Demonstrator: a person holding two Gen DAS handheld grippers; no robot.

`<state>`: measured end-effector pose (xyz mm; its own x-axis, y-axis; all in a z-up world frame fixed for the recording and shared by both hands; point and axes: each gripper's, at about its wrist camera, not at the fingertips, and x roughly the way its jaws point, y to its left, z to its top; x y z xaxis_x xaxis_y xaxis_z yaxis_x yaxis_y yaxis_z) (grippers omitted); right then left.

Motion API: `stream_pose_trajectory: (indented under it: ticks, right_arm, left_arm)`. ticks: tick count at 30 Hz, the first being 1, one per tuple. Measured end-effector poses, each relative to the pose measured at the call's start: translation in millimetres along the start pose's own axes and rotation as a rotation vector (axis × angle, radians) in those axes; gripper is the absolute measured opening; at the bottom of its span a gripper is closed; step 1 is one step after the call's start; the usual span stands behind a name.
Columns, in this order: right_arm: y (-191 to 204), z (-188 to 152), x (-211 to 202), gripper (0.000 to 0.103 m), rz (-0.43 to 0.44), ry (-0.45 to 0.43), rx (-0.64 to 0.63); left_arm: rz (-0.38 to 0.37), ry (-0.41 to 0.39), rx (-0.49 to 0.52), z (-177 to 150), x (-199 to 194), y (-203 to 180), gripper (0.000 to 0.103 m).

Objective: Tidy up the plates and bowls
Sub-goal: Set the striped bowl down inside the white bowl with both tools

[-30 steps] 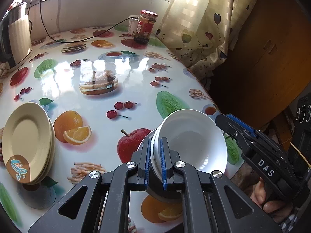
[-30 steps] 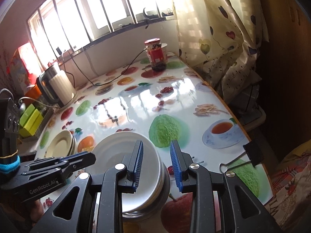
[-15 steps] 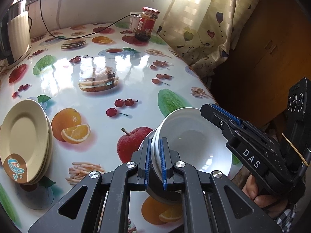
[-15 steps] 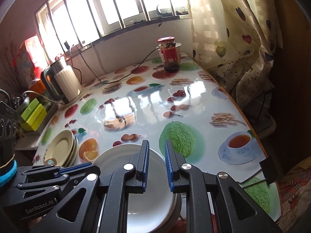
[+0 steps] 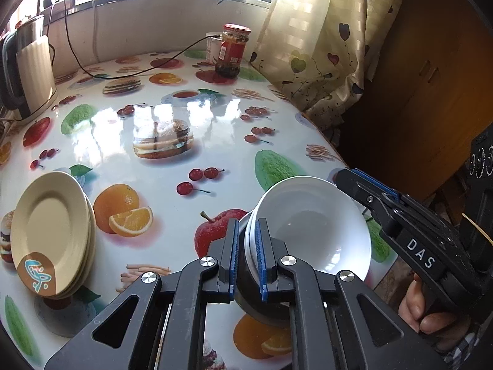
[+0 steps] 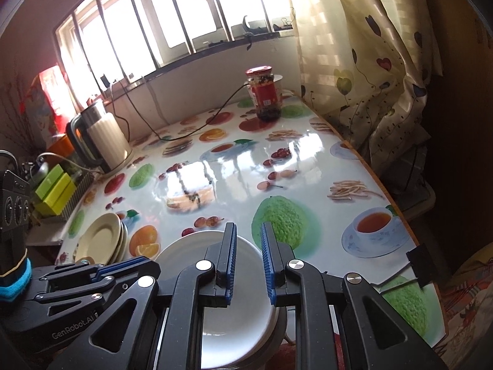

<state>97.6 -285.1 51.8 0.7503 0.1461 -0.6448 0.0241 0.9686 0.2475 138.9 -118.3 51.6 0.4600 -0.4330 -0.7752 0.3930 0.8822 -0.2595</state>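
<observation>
A stack of white bowls (image 5: 314,228) sits near the table's front right edge; it also shows in the right wrist view (image 6: 212,296). My left gripper (image 5: 248,257) is shut on the near rim of the stack, one finger inside, one outside. My right gripper (image 6: 249,265) hovers above the bowls with its jaws a small gap apart and nothing between them; it shows in the left wrist view (image 5: 369,189) at the bowls' far right rim. A stack of cream plates (image 5: 52,234) with a blue and brown mark lies at the left, also in the right wrist view (image 6: 100,242).
A red-lidded jar (image 5: 232,51) stands at the back by the curtain (image 5: 311,40). A kettle (image 5: 29,67) with a black cable stands back left. Green boxes in a rack (image 6: 54,189) sit at the left. The table edge (image 6: 397,212) runs along the right.
My right gripper has risen and pulled back over the bowls, its jaws closing from wide open and then parting slightly. My left gripper keeps its hold on the bowl rim.
</observation>
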Motion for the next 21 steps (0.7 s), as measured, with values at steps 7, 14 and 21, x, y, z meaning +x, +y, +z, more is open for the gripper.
stream_pose_trajectory:
  ticks: [7, 14, 21]
  right_arm:
    - [-3, -9, -25, 0.032, -0.009, -0.033, 0.015]
    - [-4, -20, -46, 0.039, -0.017, -0.067, 0.021]
    - [-7, -33, -61, 0.046, -0.021, -0.089, 0.023]
  left_arm:
    - [0.029, -0.040, 0.028, -6, -8, -2, 0.012]
    - [0.088, -0.108, 0.048, -12, -23, 0, 0.013]
    - [0.090, -0.130, 0.041, -23, -29, 6, 0.018]
